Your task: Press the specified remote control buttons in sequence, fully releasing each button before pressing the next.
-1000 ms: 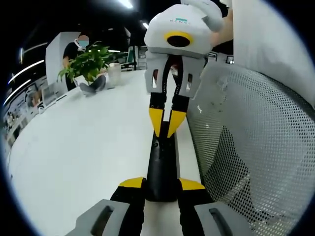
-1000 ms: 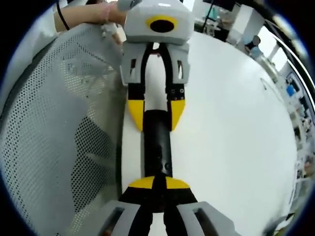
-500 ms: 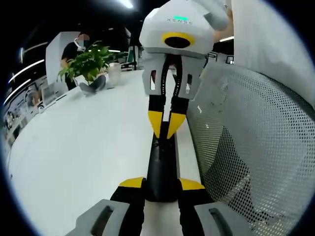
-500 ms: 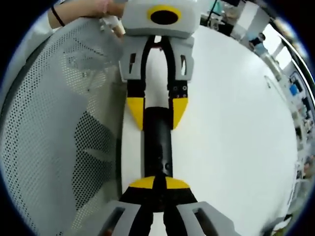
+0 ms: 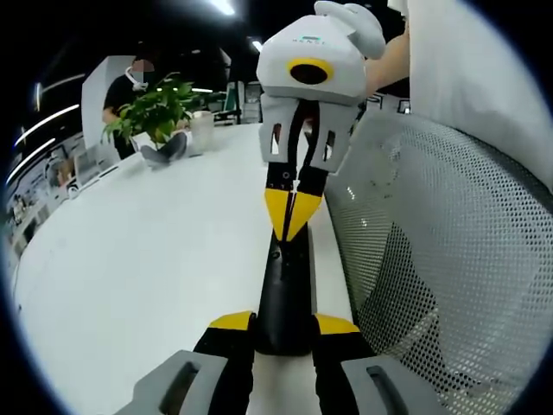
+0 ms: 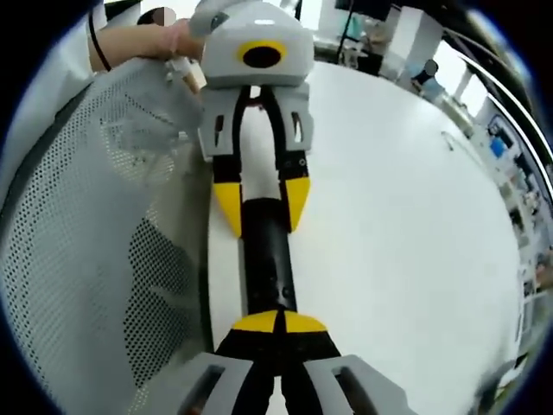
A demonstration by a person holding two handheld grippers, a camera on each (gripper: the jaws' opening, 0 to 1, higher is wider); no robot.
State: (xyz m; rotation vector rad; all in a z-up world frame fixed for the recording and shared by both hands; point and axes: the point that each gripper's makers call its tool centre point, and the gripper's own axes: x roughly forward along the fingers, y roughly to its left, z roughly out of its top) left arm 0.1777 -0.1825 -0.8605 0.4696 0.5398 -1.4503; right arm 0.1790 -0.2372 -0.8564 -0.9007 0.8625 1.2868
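The slim, glossy black remote (image 5: 285, 294) lies lengthwise on the smooth white table (image 5: 130, 277), beside a perforated mesh chair (image 5: 449, 259). The left gripper (image 5: 283, 327) clamps its near end; the right gripper (image 6: 278, 322), yellow tips pinched together, touches its top.

light: bright, from ceiling strips (image 5: 223, 7) | glare: white table (image 5: 155, 259) washed out | shadows: soft beside mesh chair (image 6: 95, 225) | sharpness: centre crisp | edges: fisheye bending, far room blurred

Grey-white tool (image 5: 285, 324), yellow-tipped black jaws
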